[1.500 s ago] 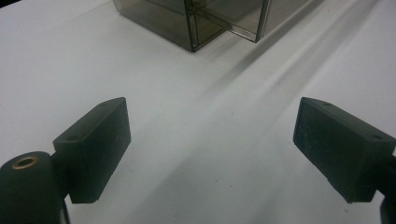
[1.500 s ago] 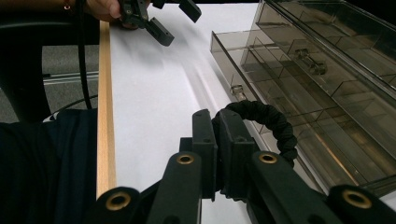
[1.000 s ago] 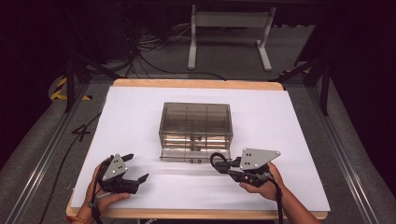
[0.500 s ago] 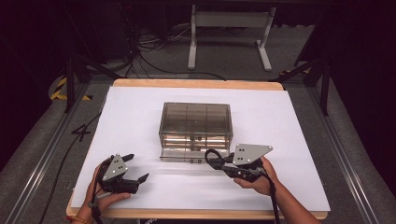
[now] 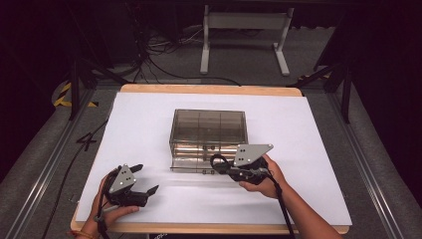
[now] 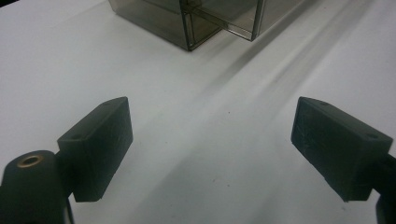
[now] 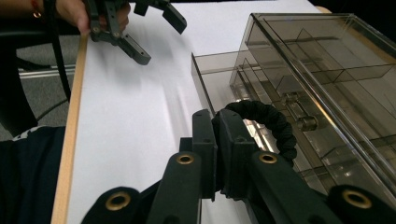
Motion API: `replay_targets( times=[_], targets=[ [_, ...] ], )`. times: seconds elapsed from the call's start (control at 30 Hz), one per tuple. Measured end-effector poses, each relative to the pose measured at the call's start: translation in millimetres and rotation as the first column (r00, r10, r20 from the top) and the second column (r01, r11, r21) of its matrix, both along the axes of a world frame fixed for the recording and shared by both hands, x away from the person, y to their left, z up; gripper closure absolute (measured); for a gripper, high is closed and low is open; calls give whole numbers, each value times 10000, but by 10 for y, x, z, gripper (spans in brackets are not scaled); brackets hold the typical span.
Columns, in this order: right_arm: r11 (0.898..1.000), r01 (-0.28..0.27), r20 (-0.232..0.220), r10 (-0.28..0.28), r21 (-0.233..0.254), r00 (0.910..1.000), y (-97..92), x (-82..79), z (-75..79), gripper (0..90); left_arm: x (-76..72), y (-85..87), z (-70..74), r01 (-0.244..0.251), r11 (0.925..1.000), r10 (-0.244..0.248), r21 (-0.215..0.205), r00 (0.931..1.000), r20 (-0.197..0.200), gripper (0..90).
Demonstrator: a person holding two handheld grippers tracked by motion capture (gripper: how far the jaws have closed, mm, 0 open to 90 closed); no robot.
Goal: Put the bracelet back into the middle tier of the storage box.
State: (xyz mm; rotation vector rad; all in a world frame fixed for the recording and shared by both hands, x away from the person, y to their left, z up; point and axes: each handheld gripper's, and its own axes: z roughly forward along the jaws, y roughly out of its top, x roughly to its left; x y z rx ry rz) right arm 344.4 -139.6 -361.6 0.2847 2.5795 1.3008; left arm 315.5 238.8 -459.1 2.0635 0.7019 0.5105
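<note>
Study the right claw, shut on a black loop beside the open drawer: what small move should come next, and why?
Probably carry the black loop forward over the open drawer and release. The right claw holds it at the drawer's front, while the left claw rests open, apart.

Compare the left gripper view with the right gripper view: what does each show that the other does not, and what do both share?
Left gripper view alone: its own open jaws, apart over bare white table. Right gripper view alone: its jaws shut on a black fabric loop, the drawer pulled out, the left gripper in a hand, and the table's wooden edge. Both share the smoky clear drawer box.
</note>
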Motion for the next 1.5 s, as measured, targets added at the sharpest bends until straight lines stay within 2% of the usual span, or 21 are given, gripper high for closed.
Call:
replay_targets(
  times=[0.27, 0.9, 1.13, 1.5],
  targets=[
    [9987, 94, -246, -107, -498, 9996, 137, 144, -34, 863, -2, -5, 0, 63, 10000, -63, 41, 10000, 38, 134],
    [9916, 153, -410, -207, -1286, 9989, 288, 303, -94, 862, -7, -11, -1, 149, 9999, -150, 87, 9999, 50, 133],
    [9913, 131, -439, -190, -1310, 9989, 306, 313, -94, 862, -13, -28, 2, 213, 9995, -215, 214, 9997, 91, 135],
    [9877, 184, -477, -261, -1554, 9985, 360, 351, -126, 860, -21, -83, 20, 481, 9988, -482, 74, 9988, 68, 138]
  ],
)
